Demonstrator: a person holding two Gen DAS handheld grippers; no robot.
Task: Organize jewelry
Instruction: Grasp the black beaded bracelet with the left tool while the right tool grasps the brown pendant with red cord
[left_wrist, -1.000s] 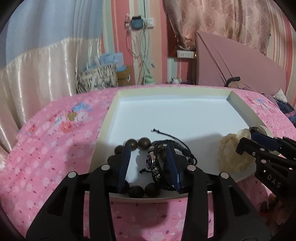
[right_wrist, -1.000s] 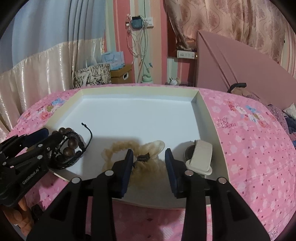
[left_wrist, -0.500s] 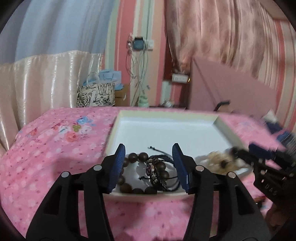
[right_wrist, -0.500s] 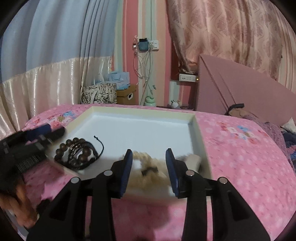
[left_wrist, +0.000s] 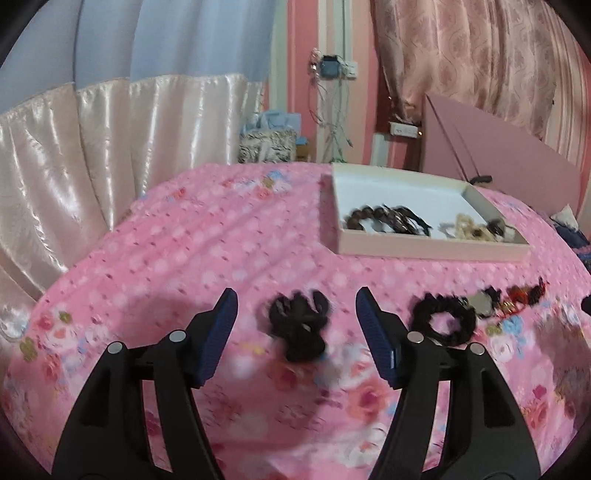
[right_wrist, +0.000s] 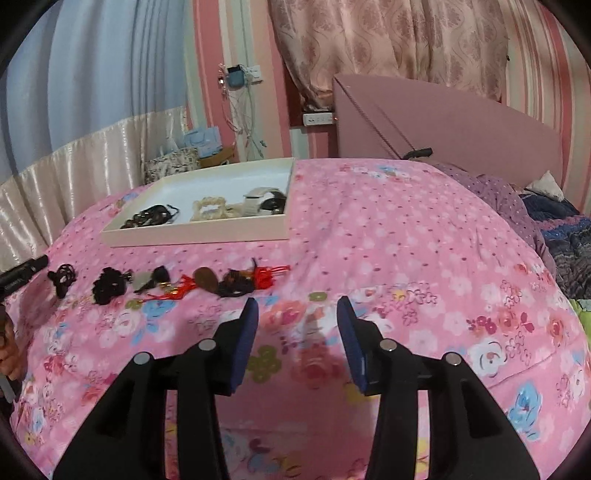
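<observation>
- A pink floral bedspread (right_wrist: 406, 236) covers the bed.
- A white tray (right_wrist: 192, 236) sits on it, holding a dark bead bracelet (left_wrist: 373, 216), a cream scrunchie (right_wrist: 210, 206) and a white piece (right_wrist: 258, 195).
- The left gripper (left_wrist: 295, 317) has its fingers spread wide around a black hair tie (left_wrist: 299, 325), not touching it.
- The right gripper (right_wrist: 297, 321) is spread wide over bare cloth, holding nothing.
- A row of dark and red trinkets (right_wrist: 207, 280) lies in front of the tray.
</observation>
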